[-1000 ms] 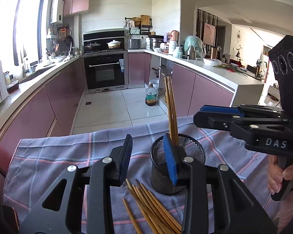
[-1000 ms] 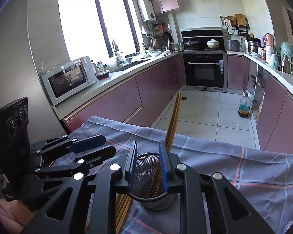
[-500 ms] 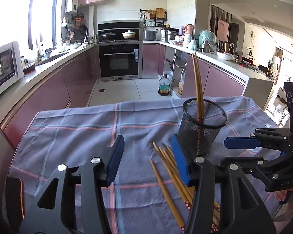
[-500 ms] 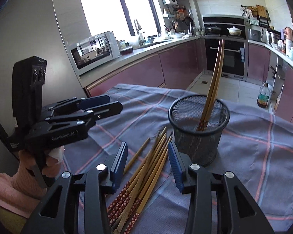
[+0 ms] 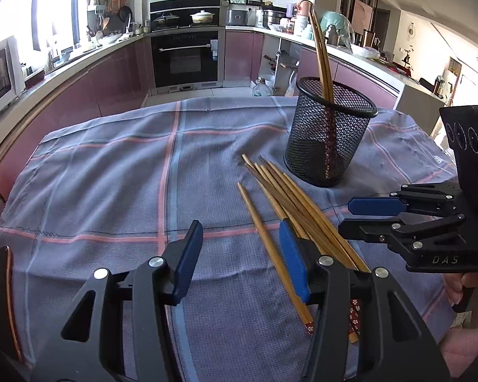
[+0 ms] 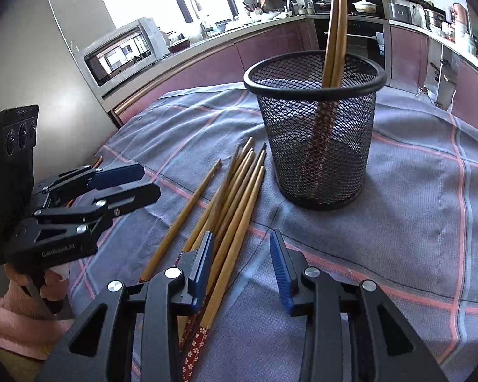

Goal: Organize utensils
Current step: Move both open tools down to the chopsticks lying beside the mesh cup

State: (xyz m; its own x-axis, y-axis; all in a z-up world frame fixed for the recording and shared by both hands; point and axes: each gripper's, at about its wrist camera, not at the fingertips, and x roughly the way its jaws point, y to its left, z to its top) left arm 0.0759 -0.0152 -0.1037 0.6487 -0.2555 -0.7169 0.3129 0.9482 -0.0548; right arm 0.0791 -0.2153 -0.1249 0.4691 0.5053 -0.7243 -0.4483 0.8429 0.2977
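A black mesh cup (image 5: 328, 133) (image 6: 315, 146) stands on the checked cloth (image 5: 111, 175) with two chopsticks (image 5: 322, 54) (image 6: 336, 22) upright in it. Several loose wooden chopsticks (image 5: 290, 197) (image 6: 235, 191) lie in a fan in front of the cup. My left gripper (image 5: 240, 261) (image 6: 148, 181) hovers open over the cloth, its right pad above the pile's edge. My right gripper (image 6: 242, 267) (image 5: 347, 219) hangs over the pile's red-patterned ends. Its jaws are closing, with one chopstick lying below the gap and no pad pressing on it.
The cloth (image 6: 414, 191) covers a table that ends short of the kitchen floor. A microwave (image 6: 121, 54) and an oven (image 5: 184, 60) sit along the counters beyond. A dark flat object with a copper rim (image 5: 0, 286) lies at the cloth's left edge. A person's hands (image 5: 462, 286) (image 6: 32, 283) hold both grippers.
Both grippers have come down from the level of the cup's rim toward the loose chopsticks and tipped further down. Both pairs of jaws stand wider than a second ago.
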